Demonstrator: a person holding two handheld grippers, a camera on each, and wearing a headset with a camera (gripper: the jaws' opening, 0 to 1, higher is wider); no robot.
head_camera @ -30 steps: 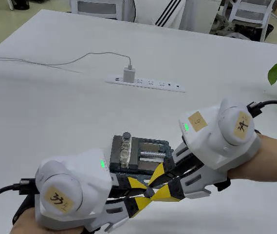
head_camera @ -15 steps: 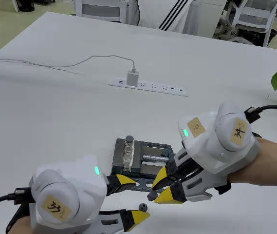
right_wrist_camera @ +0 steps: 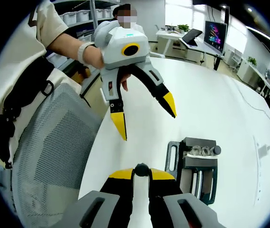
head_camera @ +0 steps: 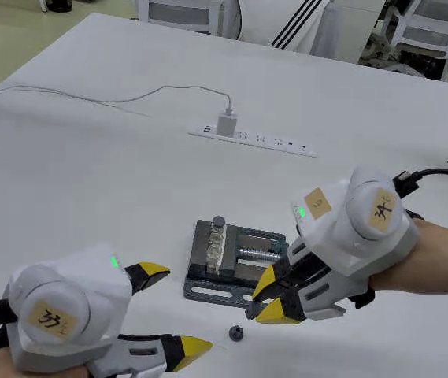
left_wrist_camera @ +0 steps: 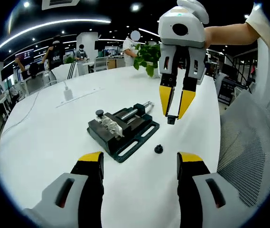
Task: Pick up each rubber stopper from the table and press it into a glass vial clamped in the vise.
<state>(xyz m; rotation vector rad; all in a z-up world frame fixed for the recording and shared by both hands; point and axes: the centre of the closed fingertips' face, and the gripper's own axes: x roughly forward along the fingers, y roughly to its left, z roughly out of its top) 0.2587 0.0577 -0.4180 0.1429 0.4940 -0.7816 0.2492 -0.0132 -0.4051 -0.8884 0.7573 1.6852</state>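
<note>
Looking down in the head view, the vise (head_camera: 205,285) sits on the white table (head_camera: 90,173) between the two grippers, well short of the power strip (head_camera: 255,140), which puts the work within reach of both hands. The glass vial (head_camera: 216,250) stands upright in the clamp, clear-walled, with a dark fitted stopper (head_camera: 219,223) already on top. The right gripper (head_camera: 259,307) hangs just beside the near right corner of the vise, its yellow-tipped jaws drawn together. The left gripper (head_camera: 168,309) is held off to the near left with its jaws spread wide and nothing between them, judged to be standing clear so that the other hand has room. A loose stopper (head_camera: 236,333), small, round and dark grey, lies on the table just in front of the vise, between the two grippers. In the left gripper view, the right gripper points down at the table beside the vise with a held stopper (left_wrist_camera: 171,120) showing as a dark nub at the very tips, carried low for a short move to the clamp. The clamped glass here appears to be more than one vial in a row, but the count cannot be told. In the right gripper view, its own jaws pinch the held stopper at their tips with its rounded dark head uppermost, the vise lies to the right, and the left gripper hangs spread above the table edge.
</note>
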